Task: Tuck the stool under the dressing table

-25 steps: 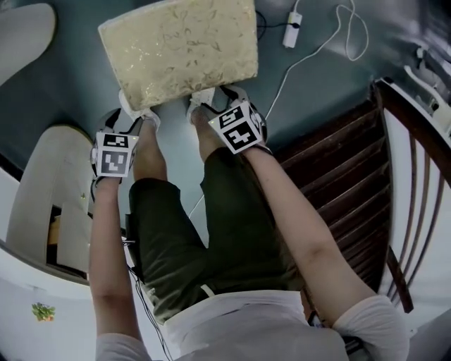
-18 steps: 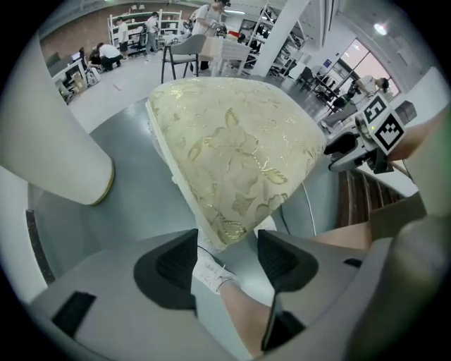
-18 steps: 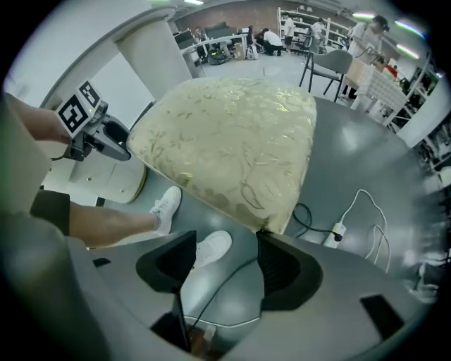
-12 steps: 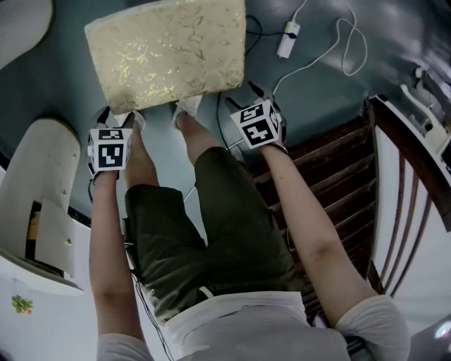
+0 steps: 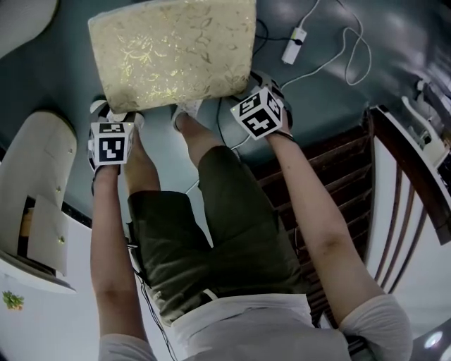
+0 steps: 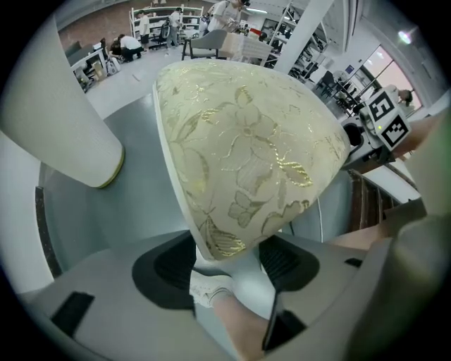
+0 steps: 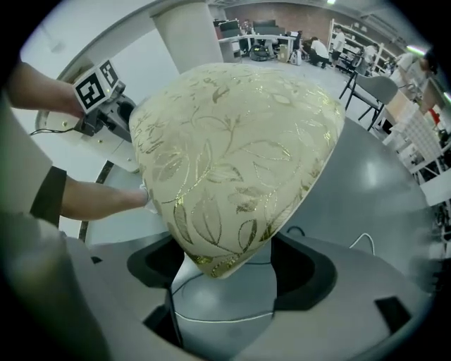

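The stool [image 5: 173, 53] has a cream cushion with a gold leaf pattern and stands on the grey floor just beyond the person's feet. My left gripper [image 5: 111, 118] is at its near left corner. In the left gripper view that corner [image 6: 225, 233] sits between the wide jaws of the left gripper [image 6: 227, 266], which show no squeeze on it. My right gripper [image 5: 255, 86] is at the near right corner. The right gripper [image 7: 229, 271] has just been opening its jaws, and the cushion corner [image 7: 218, 254] hangs between them without being pressed.
White rounded furniture [image 5: 42, 176] stands close on the left, with another white piece [image 5: 21, 21] at the top left. A dark wooden slatted frame [image 5: 338, 176] and white rails [image 5: 416, 183] stand on the right. A power strip [image 5: 294, 44] with a white cable lies beyond the stool.
The right gripper has moved rightwards from under the stool's near edge to its near right corner and rolled. The left gripper has sunk slightly at the near left corner.
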Action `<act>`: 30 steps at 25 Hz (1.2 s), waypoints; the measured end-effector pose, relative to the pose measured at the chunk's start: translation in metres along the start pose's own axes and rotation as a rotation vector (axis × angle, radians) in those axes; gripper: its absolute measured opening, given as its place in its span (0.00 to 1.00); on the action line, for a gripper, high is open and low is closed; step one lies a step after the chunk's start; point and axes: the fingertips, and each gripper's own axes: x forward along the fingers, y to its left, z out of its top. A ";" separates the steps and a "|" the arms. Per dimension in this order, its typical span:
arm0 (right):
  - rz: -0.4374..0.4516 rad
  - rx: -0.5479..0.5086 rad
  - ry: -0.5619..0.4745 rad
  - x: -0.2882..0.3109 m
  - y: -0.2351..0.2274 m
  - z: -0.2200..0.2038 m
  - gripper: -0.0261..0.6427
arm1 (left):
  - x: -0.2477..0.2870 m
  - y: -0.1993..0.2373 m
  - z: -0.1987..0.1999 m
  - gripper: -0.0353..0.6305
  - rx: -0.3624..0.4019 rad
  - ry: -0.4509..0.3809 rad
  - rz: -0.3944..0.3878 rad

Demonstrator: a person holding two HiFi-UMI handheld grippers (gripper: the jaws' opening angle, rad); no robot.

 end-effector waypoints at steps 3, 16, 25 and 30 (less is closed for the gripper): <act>0.000 -0.013 0.043 -0.001 -0.002 0.000 0.63 | 0.001 -0.001 0.001 0.47 0.005 -0.020 0.009; -0.011 -0.035 0.048 -0.004 0.000 0.002 0.60 | -0.003 0.005 0.000 0.41 0.015 0.015 0.056; 0.000 -0.012 0.044 0.001 0.004 0.000 0.60 | -0.002 0.009 0.000 0.41 0.019 0.031 0.067; 0.004 -0.006 0.058 -0.001 0.005 0.000 0.60 | -0.004 0.009 0.000 0.41 0.020 0.047 0.062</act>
